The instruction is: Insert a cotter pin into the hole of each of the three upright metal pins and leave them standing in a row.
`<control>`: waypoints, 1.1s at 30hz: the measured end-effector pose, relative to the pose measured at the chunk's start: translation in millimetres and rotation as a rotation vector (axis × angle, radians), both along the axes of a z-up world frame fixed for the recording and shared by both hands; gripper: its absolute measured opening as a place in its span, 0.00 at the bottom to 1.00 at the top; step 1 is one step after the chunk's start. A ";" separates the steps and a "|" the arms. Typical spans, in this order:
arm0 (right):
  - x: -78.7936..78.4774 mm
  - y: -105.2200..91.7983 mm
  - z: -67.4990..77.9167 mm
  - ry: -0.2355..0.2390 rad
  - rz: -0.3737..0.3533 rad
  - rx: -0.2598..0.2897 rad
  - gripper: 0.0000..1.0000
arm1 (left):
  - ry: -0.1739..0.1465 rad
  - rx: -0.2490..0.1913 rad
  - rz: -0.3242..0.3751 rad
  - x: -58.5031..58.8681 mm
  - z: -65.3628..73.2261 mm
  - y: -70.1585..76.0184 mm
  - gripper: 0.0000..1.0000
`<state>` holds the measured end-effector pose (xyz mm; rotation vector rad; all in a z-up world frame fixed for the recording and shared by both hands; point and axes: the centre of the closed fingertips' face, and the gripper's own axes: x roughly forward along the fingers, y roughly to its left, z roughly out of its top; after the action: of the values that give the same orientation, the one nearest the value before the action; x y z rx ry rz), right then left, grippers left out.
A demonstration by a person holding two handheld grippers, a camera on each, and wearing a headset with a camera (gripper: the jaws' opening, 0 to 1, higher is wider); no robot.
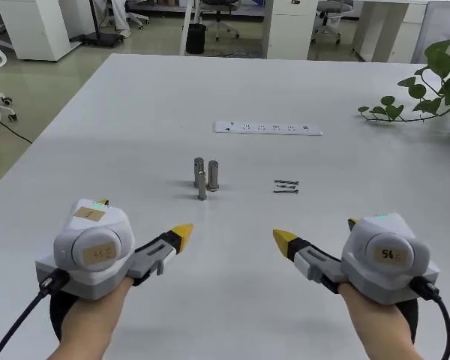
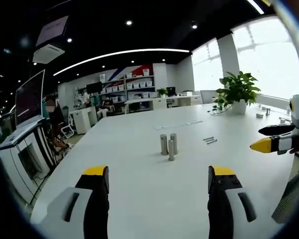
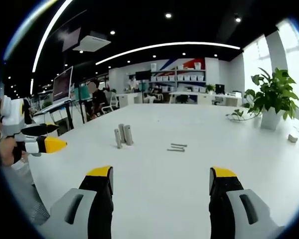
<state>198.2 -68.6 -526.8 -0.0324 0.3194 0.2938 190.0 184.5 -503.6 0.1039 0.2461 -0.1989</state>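
Desk (image 1: 135, 112): left gripper (image 1: 181, 233) and right gripper (image 1: 285, 241) both wide, empty; pins (image 1: 205, 177) mid-desk.
Plant (image 1: 427, 86) at far right corner. Grippers hover over near edge, tips angled toward each other, well apart. Power strip (image 1: 268, 128) lies toward far edge. Three pins upright in tight cluster, not a row. Cotter pins (image 1: 286, 187) lie flat beside them toward right edge, not touching.

Metal pins (image 1: 205, 177), mid-tabletop: holes too small to be made out; one rear pin partly covered by the front pin.
Cotter pins (image 1: 286, 187): shape not resolved.
Plant (image 1: 427, 82), far right corner: cut off at the head view's edge.
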 end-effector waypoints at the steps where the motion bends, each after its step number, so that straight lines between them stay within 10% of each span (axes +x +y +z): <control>1: 0.0 0.1 -0.2 0.001 0.001 -0.001 0.76 | -0.001 0.001 0.000 0.0 0.3 0.2 0.80; 33: 2.3 5.4 5.9 -0.028 0.036 -0.040 0.84 | -0.012 -0.031 -0.027 0.7 7.0 -5.8 0.91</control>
<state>200.5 -63.1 -520.8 -0.0819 0.2967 0.3225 190.7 178.6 -496.6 0.0774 0.2295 -0.2290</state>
